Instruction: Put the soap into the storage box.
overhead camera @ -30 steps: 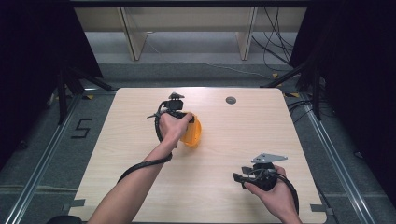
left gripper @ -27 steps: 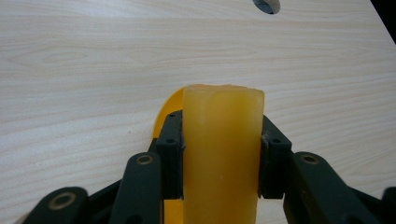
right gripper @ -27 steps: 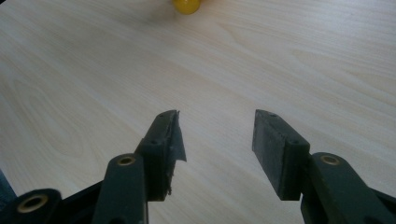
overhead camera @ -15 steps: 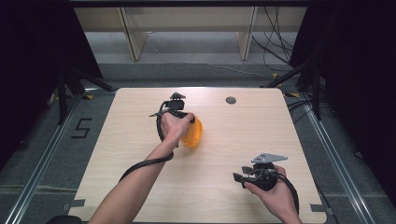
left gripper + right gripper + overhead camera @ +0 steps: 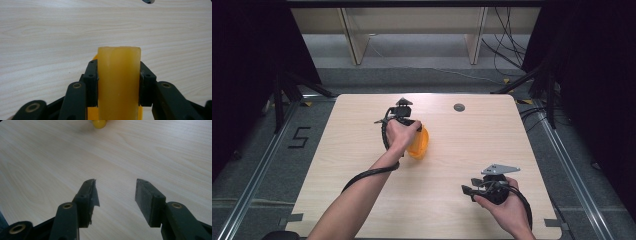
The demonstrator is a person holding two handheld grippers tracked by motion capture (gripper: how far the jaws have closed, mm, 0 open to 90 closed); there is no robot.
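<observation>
Pale wood table (image 5: 362, 165) stands on a grey floor, with dark curtains at both sides and shelf legs behind it; a small round grey disc (image 5: 459, 107) lies near the far edge.

Toward the left of centre, the left gripper (image 5: 412, 131) is held by a hand reaching forward over the tabletop. Its jaws are closed on an orange-yellow object (image 5: 419, 144), which sits at about the middle of the table, slightly toward the far side. In the left gripper view the object (image 5: 118, 80) appears as a translucent, waxy yellow slab pinched flat between the two pads, with a rounded orange rim showing behind and below it. Whether it rests on the wood or is lifted clear cannot be told.

Farther right, near the front edge, the right gripper (image 5: 468, 190) is held low over bare wood, well apart from the object. Its jaws stand wide apart with nothing between them (image 5: 116, 192); the pad lining on one jaw looks torn or peeling.

The likely risk lies with the left grip: the surface looks smooth and slick, and the pads cover only a narrow band, so a quick tilt or swing could let the piece slide or pivot out. The loose lining on the right jaw could also weaken any later hold.
</observation>
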